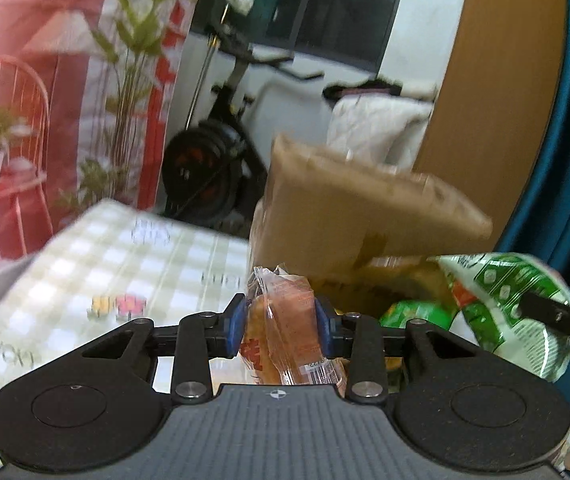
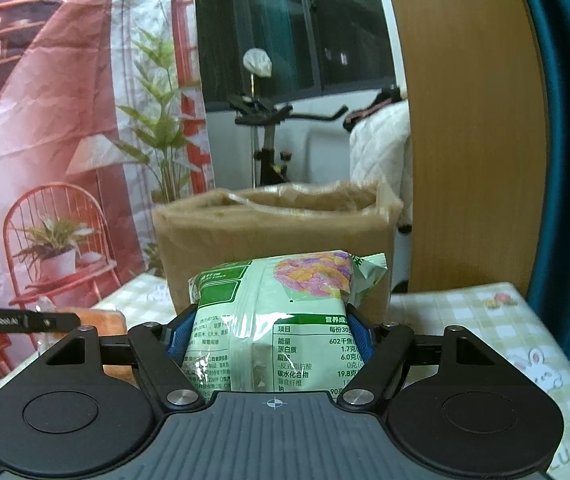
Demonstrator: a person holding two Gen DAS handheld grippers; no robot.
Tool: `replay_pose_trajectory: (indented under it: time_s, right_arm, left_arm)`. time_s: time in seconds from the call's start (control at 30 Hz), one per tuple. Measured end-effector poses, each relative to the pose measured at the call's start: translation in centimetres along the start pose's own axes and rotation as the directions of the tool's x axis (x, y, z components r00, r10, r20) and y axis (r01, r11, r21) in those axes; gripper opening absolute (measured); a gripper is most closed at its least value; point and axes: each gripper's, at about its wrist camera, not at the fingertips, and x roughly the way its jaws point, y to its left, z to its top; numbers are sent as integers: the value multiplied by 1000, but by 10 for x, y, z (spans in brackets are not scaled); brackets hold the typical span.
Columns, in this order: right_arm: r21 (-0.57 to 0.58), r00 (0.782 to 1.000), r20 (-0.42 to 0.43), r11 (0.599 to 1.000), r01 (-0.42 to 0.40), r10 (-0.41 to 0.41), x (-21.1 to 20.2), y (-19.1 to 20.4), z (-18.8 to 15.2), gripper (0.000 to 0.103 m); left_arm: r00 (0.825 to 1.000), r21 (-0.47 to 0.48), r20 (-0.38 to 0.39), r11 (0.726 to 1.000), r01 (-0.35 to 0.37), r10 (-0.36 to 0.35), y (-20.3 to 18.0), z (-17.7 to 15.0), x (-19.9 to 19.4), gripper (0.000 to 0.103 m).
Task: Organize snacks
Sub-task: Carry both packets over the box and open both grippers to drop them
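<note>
Both grippers clamped on snacks, brown paper bag behind.
L gripper [image 1: 279, 326] pinches clear-wrapped orange cake [image 1: 285, 332], frame centre; R gripper [image 2: 271, 334] squeezes crinkly green pouch [image 2: 281, 312]. Paper bag [image 2: 277, 232] mouth open, upper centre; checked tablecloth [image 2: 485, 320] bare lower right.

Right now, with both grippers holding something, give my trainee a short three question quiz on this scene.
1. True or false: the left gripper is shut on an orange wrapped snack.
2. What does the right gripper hold? A: a green snack bag; B: a bottle; C: nothing.
3. Fill in: behind the green bag stands an open brown paper ____ on the checked tablecloth.

Key: 1 true; 2 A; 3 bag.
</note>
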Motion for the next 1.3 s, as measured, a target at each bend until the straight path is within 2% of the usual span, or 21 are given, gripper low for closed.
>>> replay_pose_trajectory:
  time_s: [0.13, 0.37, 0.53, 0.67, 0.9, 1.1, 1.17, 1.2, 1.23, 1.3]
  right_arm:
    - [-20, 999, 55, 1000, -3, 4, -4, -3, 21, 70]
    - [-55, 991, 130, 998, -9, 16, 13, -17, 67, 70]
    - [-69, 985, 171, 998, 10, 2, 46, -33, 101, 70]
    - [-67, 982, 186, 997, 41, -28, 84, -41, 123, 70]
    - [-56, 987, 149, 996, 65, -57, 157, -47, 134, 70]
    - [-35, 995, 79, 997, 70, -67, 199, -53, 125, 71]
    - [-20, 996, 62, 997, 69, -68, 209, -56, 122, 73]
    - [-11, 996, 54, 998, 69, -68, 211, -58, 119, 75]
    - [-4, 996, 51, 998, 67, -67, 212, -60, 117, 81]
    - [10, 996, 60, 998, 67, -67, 211, -62, 113, 90]
  left_arm:
    - [996, 32, 89, 999, 13, -16, -10, 27, -10, 37]
    - [981, 90, 181, 995, 47, -63, -36, 77, 11, 37]
    - [972, 104, 223, 993, 56, -79, -52, 111, 38, 38]
    - [967, 118, 247, 993, 30, -59, -64, 132, 66, 38]
    - [982, 129, 190, 992, -13, -12, -74, 148, 127, 38]
    - [991, 149, 130, 988, -35, 15, -66, 141, 161, 38]
    - [992, 151, 124, 988, -29, 10, -63, 139, 165, 46]
    - [994, 149, 112, 989, -27, 10, -62, 138, 167, 58]
    - [994, 146, 105, 989, -28, 12, -61, 137, 167, 64]
    - [995, 157, 100, 987, -28, 13, -58, 137, 165, 66]
